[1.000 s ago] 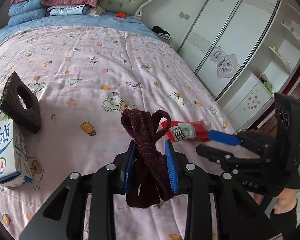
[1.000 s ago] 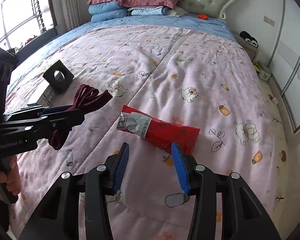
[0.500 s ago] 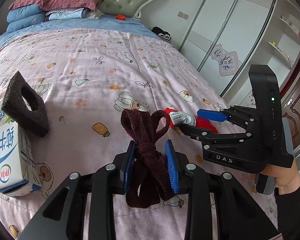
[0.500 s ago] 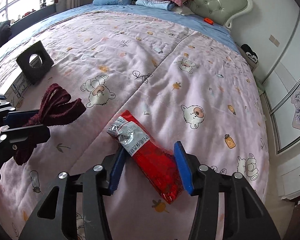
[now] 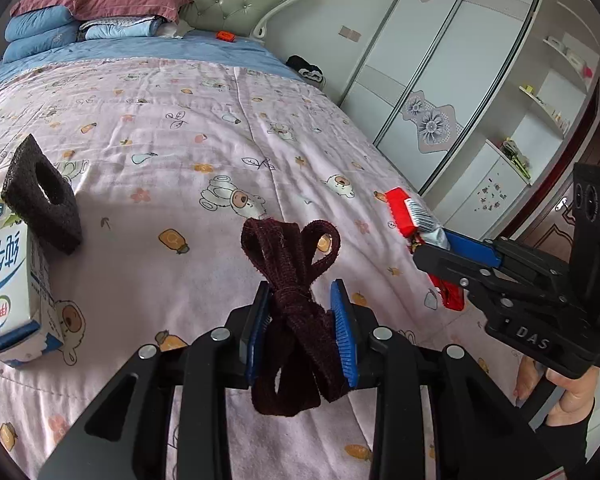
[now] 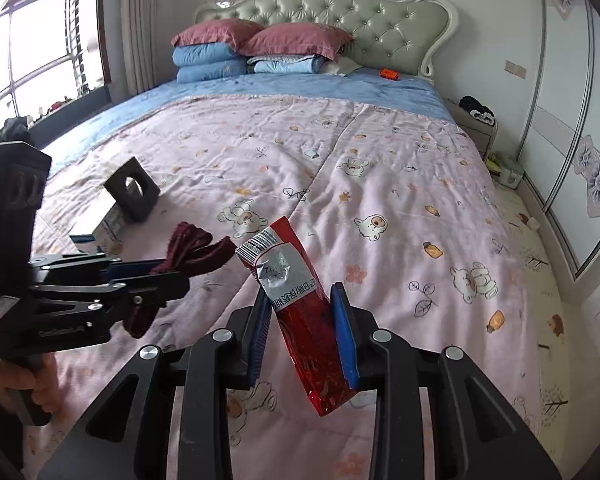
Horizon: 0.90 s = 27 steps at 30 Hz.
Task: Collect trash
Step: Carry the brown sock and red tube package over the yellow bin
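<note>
Left wrist view: left claw [image 5: 300,320] clamped on dark red strap [image 5: 296,280], held above the bed [image 5: 180,140]. Milk carton [image 5: 12,280] and black foam block [image 5: 40,204] lie uncollected.

Right wrist view: right claw [image 6: 302,326] grips red wrapper [image 6: 300,308], lifted clear. Both claws loaded; next needs a bin, unseen in either view.

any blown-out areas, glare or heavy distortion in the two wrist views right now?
Right wrist view: window at upper left is blown out; foil end of the red snack wrapper shows mild glare; fisheye bends the wardrobe. Left wrist view: even light, no clipping; wardrobe doors curve strongly; dark red strap in the left gripper is sharp; dark vignette at the corners.
</note>
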Available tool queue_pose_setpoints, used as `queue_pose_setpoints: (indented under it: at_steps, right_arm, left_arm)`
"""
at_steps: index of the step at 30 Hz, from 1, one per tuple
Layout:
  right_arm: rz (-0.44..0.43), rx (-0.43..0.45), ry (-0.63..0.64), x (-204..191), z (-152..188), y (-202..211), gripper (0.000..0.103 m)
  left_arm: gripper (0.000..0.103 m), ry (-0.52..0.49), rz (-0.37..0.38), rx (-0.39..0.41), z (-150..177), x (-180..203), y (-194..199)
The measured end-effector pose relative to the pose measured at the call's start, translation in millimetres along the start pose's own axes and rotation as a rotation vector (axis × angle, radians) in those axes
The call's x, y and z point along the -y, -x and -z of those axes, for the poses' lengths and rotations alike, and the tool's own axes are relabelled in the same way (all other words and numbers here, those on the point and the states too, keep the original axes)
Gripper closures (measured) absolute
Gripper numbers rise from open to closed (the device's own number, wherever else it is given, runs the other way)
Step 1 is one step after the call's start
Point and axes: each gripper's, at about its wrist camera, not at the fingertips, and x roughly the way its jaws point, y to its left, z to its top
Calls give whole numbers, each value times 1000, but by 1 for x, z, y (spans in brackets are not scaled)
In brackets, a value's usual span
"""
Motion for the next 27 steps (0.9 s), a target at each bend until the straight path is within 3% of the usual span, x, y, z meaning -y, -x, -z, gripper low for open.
queue_pose_setpoints:
  at_steps: [12,21,27]
  right_arm:
    - [13,52,-147,18,71,88,73]
    - [55,93,-259,56,126,150,73]
    - [99,118,-338,94,166,188,74]
  left_arm:
    - [71,-138,72,-36,36,72,21]
    - [71,-240,141,-118,73,148,20]
    - [71,-285,227,-213,87,209,-4]
